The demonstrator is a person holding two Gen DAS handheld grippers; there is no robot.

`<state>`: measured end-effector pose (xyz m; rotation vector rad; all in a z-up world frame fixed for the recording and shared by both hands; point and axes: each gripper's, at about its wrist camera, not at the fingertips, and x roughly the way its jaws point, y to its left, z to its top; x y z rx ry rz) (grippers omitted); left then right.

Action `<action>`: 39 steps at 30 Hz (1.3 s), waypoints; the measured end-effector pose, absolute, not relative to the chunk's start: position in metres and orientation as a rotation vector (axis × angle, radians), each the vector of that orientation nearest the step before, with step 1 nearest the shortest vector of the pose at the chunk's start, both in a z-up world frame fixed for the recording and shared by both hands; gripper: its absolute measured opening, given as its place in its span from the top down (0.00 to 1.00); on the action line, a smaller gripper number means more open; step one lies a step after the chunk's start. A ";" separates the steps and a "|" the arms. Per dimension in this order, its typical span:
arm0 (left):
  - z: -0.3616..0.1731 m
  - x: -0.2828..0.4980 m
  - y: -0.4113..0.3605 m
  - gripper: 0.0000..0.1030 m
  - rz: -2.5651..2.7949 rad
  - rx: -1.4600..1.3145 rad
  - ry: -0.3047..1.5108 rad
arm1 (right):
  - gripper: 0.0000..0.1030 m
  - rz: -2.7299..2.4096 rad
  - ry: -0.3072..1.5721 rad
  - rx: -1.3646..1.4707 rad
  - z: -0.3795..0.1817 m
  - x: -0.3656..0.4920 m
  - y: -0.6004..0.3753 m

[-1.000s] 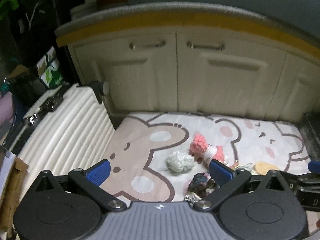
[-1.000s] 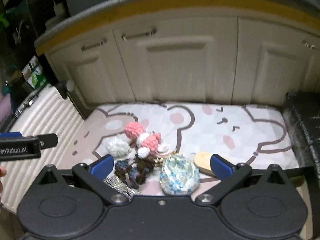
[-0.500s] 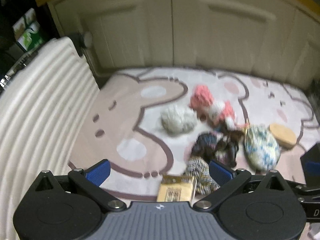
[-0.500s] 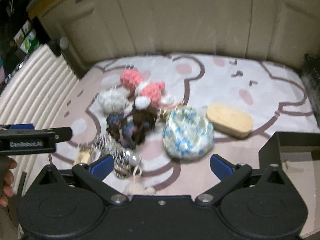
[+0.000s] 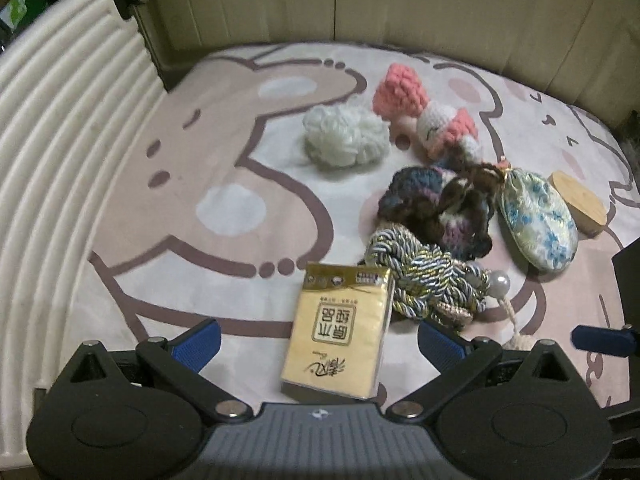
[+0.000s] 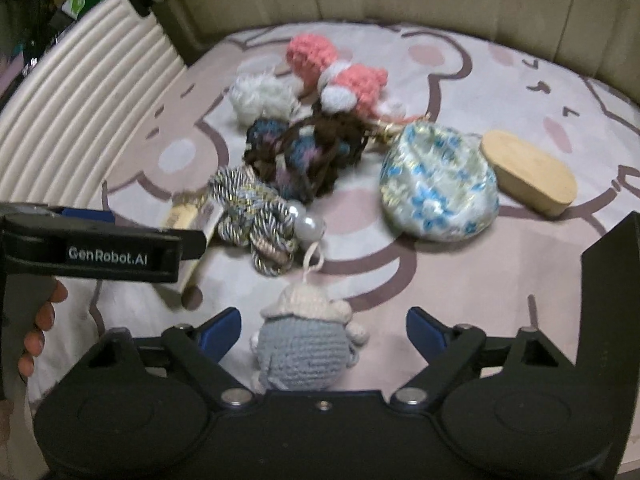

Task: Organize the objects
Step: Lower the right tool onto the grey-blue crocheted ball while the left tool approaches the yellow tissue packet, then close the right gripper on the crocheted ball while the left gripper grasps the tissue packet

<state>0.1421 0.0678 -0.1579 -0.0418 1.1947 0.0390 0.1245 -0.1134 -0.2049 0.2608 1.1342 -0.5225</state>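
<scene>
Small items lie heaped on a bear-print mat point(image 5: 224, 160). A yellow tissue packet point(image 5: 340, 332) lies flat between the fingers of my left gripper point(image 5: 318, 344), which is open and clear of it. In the right wrist view a blue-grey crocheted doll point(image 6: 304, 352) sits between the fingers of my right gripper point(image 6: 324, 334); its jaws are closing, with the pads still off the doll. Beyond are a silver-gold braided cord point(image 5: 424, 276), a dark yarn bundle point(image 5: 436, 204), a white pompom point(image 5: 344, 136), a pink crocheted doll point(image 5: 404, 92), a blue floral pouch point(image 6: 440, 184) and a wooden oval block point(image 6: 528, 176).
A white ribbed suitcase point(image 5: 60, 152) flanks the mat on the left. Cream cabinet doors point(image 5: 360, 0) stand behind. A black box point(image 6: 608, 280) sits at the right edge. A hand point(image 6: 36, 320) holds the left gripper, whose finger point(image 6: 120, 248) crosses the right wrist view.
Both grippers have come down and tipped toward the mat. The tissue packet and the blue-grey doll now lie between their fingers. The right fingers stand closer together.
</scene>
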 end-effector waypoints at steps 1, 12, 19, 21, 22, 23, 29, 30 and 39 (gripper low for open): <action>-0.160 0.143 0.069 0.02 0.040 -0.047 1.200 | 0.17 -0.519 1.143 0.261 -0.207 0.125 -0.113; -0.190 0.148 0.086 0.19 0.035 -0.139 1.261 | 0.34 -0.482 1.191 0.295 -0.220 0.131 -0.114; -0.194 0.152 0.086 0.36 0.051 -0.120 1.275 | 0.41 -0.474 1.199 0.299 -0.220 0.132 -0.112; -0.192 0.152 0.086 0.48 0.062 -0.114 1.274 | 0.47 -0.465 1.198 0.294 -0.217 0.132 -0.110; -0.191 0.153 0.087 0.48 0.067 -0.121 1.274 | 0.47 -0.465 1.196 0.297 -0.215 0.133 -0.110; -0.190 0.152 0.089 0.48 0.071 -0.137 1.277 | 0.47 -0.466 1.196 0.295 -0.214 0.133 -0.109; -0.179 0.148 0.092 0.48 0.098 -0.130 1.271 | 0.48 -0.491 1.184 0.290 -0.206 0.132 -0.110; -0.176 0.145 0.092 0.48 0.101 -0.129 1.266 | 0.48 -0.498 1.174 0.290 -0.203 0.131 -0.110; -0.130 0.130 0.080 0.48 0.093 -0.067 1.192 | 0.48 -0.560 1.048 0.293 -0.158 0.125 -0.113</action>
